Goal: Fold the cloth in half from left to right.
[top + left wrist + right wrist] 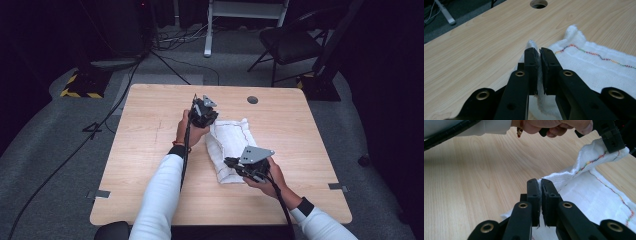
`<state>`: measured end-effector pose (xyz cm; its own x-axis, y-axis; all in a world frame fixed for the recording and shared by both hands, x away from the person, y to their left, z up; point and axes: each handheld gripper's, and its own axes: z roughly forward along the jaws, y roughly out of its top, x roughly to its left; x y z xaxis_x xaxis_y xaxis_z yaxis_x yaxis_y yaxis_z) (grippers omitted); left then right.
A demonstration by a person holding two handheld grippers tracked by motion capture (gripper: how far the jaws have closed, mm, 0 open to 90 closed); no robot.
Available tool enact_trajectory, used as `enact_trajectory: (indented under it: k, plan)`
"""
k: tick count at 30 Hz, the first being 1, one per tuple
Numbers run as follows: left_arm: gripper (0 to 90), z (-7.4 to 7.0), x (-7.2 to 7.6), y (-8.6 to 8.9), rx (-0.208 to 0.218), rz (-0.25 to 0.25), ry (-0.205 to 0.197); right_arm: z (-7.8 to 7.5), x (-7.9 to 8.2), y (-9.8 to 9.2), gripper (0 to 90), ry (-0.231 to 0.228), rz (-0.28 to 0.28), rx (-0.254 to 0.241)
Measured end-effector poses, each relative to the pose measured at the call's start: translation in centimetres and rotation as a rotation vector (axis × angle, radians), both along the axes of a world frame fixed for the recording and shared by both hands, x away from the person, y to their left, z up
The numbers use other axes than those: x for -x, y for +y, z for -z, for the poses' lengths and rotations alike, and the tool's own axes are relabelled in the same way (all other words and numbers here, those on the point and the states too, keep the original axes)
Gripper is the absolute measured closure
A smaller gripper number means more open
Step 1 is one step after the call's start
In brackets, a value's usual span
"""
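On the grey carpeted floor (60, 165) of a dark room stands a square table with a pale wood-grain top (150, 150), a round cable hole (252, 100) near its far edge. Beyond the table, a black folding chair (290, 45) sits by the foot of a white metal frame (240, 15), and black cables run across the floor on the left.

Near the middle of the table top lies a white woven cloth with a thin rainbow-coloured stitched line along its hem (231, 145), partly folded over on itself and bunched. Its far end is lifted slightly off the wood, while the near end rests by the right hand.

From the bottom of the high view come two forearms in white sleeves. The left hand (192, 131), with a dark band and a red cord at the wrist, carries the left gripper (209, 120) at the cloth's far left corner. In the left gripper view its two black jaws stand almost together, with a thin fold of the white fabric pinched between the pads (533, 72).

The right hand (272, 176) carries the right gripper (229, 162), topped by a grey three-cornered plate, at the cloth's near edge. In the right gripper view its jaws are likewise nearly closed, clamping an edge of the cloth between them. Farther off in that view, the left gripper (615, 147) grips the raised corner, where the coloured stitching curves up off the table.
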<state>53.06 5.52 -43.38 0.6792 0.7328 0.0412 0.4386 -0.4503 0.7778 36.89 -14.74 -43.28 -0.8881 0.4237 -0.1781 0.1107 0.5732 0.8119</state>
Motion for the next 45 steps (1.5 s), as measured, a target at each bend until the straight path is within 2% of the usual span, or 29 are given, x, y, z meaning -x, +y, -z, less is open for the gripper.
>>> enact_trajectory:
  k: [2, 12, 14, 21, 31, 41, 42, 44, 45]
  plan:
    - [83.8, 0.0, 0.0, -0.4, 0.013, 0.001, 0.002, 0.0, 0.0, -0.5, 85.7, 0.002, 0.010, 0.000]
    - [83.8, 0.3, -0.2, -2.6, 0.007, 0.019, -0.008, -0.1, 0.2, -3.0, 85.9, 0.004, 0.049, 0.012]
    - [83.8, 0.3, -0.2, -2.8, 0.017, 0.020, -0.008, -0.1, 0.3, -3.5, 85.9, 0.007, 0.057, 0.008]
    - [83.8, 0.1, -0.5, -4.3, 0.028, 0.037, -0.013, 0.3, 0.6, -5.1, 85.9, 0.010, 0.082, 0.033]
    - [83.7, 0.8, -0.8, -7.4, -0.003, 0.048, -0.011, 0.7, 0.5, -7.5, 85.8, 0.033, 0.139, 0.032]
    - [83.6, 1.6, -1.1, -9.5, -0.028, 0.056, -0.002, 1.4, 0.7, -8.5, 85.6, 0.060, 0.155, 0.049]
    - [83.5, 1.9, -1.2, -10.0, -0.043, 0.054, -0.004, 1.6, 0.8, -8.6, 85.4, 0.063, 0.156, 0.060]
    - [82.3, 2.1, -1.3, -10.2, -0.039, 0.050, -0.001, 1.7, 0.8, -8.7, 85.1, 0.068, 0.159, 0.067]
    - [79.0, 2.5, -1.4, -10.7, -0.044, 0.027, -0.008, 1.9, 0.7, -8.9, 82.7, 0.079, 0.167, 0.078]
